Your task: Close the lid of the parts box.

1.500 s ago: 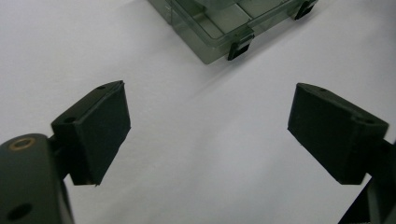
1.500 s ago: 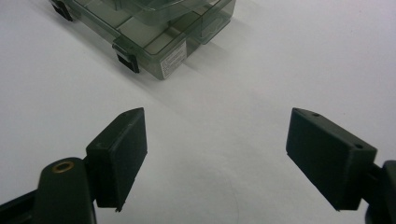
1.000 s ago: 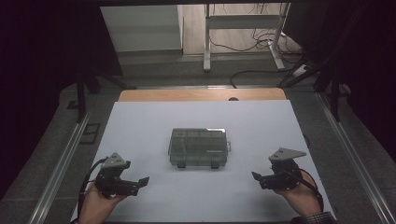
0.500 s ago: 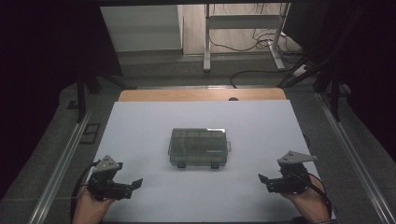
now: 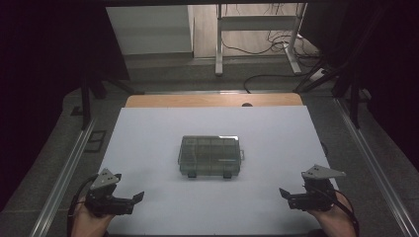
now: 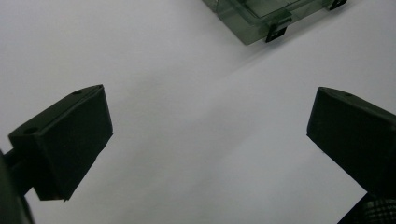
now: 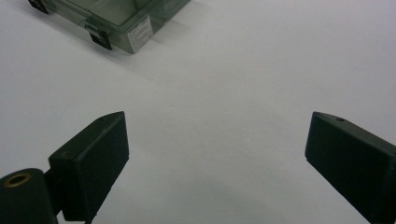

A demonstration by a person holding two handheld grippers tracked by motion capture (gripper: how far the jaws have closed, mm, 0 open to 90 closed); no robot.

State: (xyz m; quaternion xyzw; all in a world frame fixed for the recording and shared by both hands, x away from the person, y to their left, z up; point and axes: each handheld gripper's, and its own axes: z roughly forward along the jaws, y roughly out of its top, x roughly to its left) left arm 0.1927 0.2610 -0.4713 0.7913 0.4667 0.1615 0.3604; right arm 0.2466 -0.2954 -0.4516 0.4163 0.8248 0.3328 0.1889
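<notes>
The left gripper (image 5: 132,198) hung low over the near left corner of the white tabletop (image 5: 148,143), its jaws spread wide with nothing but bare white surface between them; they had just been opening further. The right gripper (image 5: 286,193) sat in the matching place at the near right corner, its jaws likewise wide apart, empty, and just opened further. Both pointed inward, toward each other and toward the middle of the tabletop. Ahead of both grippers, well apart from either and roughly midway between them, lay the clear plastic box (image 5: 211,156), flat on the tabletop with its lid down and two dark latches (image 5: 191,175) on the side facing the person. From the left gripper view the box (image 6: 266,16) sat far off up and to the right of the jaws; from the right gripper view it (image 7: 116,21) sat far off up and to the left, a small white label (image 7: 142,33) on its near wall. This read as a resting or readying step, with the box untouched and both hands free. The next move probably called for bringing one or both grippers forward and inward to the box, lining the jaws up on its walls or on a latch before closing.
</notes>
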